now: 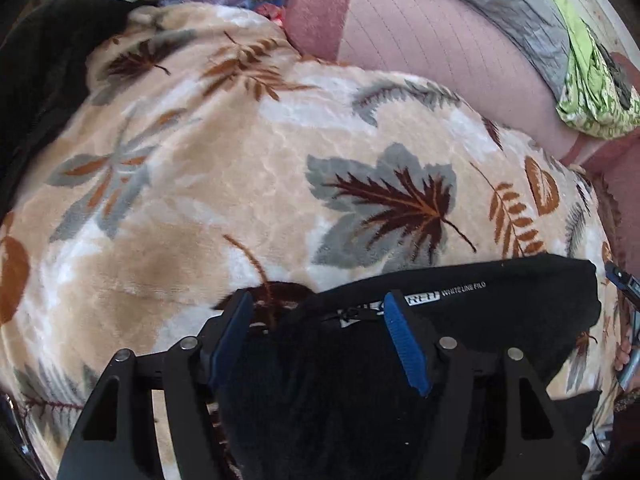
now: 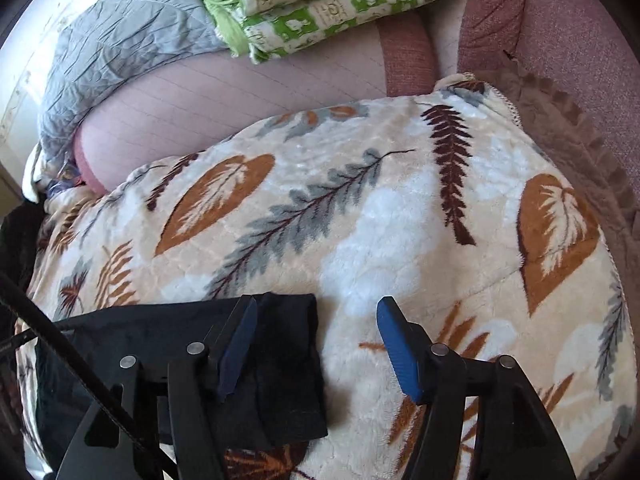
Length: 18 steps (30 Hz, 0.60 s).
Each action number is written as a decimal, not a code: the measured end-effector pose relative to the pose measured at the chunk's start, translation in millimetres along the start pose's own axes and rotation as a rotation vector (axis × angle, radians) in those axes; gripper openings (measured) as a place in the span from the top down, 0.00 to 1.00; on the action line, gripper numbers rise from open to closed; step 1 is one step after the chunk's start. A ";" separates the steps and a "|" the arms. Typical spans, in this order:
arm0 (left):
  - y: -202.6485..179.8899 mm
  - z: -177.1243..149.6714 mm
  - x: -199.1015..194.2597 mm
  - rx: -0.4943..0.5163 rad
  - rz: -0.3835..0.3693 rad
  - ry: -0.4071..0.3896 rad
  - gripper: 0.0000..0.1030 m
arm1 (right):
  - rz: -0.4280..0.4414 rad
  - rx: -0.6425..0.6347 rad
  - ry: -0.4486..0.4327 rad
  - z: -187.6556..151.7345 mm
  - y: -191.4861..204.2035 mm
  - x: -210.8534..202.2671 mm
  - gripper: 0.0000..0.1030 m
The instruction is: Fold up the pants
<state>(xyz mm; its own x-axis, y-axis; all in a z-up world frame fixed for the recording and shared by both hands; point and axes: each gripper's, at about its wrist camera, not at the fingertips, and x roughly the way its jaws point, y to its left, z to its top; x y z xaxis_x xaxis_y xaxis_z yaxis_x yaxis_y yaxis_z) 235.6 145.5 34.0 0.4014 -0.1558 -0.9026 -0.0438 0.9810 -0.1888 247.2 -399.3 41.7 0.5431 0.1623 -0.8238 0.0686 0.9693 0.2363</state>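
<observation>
The black pants [image 1: 500, 304] lie folded on a cream blanket with leaf prints [image 1: 224, 184]. A white label shows on their top edge. My left gripper [image 1: 320, 300] is open, its blue pads to either side of the pants' left end, just above the cloth. In the right wrist view the pants [image 2: 168, 344] lie at the lower left. My right gripper [image 2: 316, 304] is open over their right end; its left finger is above the cloth, its right finger above bare blanket [image 2: 400, 220]. Nothing is gripped.
The blanket covers a pink sofa seat [image 1: 420, 40]. A grey quilt [image 2: 120, 36] and a folded green-and-white quilt [image 2: 320, 4] lie at the back. A black garment [image 1: 44, 68] lies at the far left. The right gripper's tip [image 1: 624, 280] shows at the left wrist view's right edge.
</observation>
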 end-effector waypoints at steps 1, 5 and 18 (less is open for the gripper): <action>-0.6 1.6 4.4 0.009 -0.009 0.023 0.35 | 0.006 0.004 0.003 0.6 -0.5 2.5 0.35; 12.1 11.6 8.4 -0.017 0.000 0.031 0.35 | 0.033 0.043 0.022 4.4 -2.4 11.4 0.34; -72.9 17.1 43.5 0.359 -0.049 0.098 0.33 | 0.084 -0.327 0.099 13.1 75.0 34.8 0.30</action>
<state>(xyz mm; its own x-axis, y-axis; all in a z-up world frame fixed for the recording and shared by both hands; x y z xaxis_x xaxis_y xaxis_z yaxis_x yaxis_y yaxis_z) 271.9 69.2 15.2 0.3052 -0.1967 -0.9318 0.3038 0.9474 -0.1005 282.2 -323.4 37.5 0.4504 0.2452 -0.8585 -0.2527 0.9573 0.1408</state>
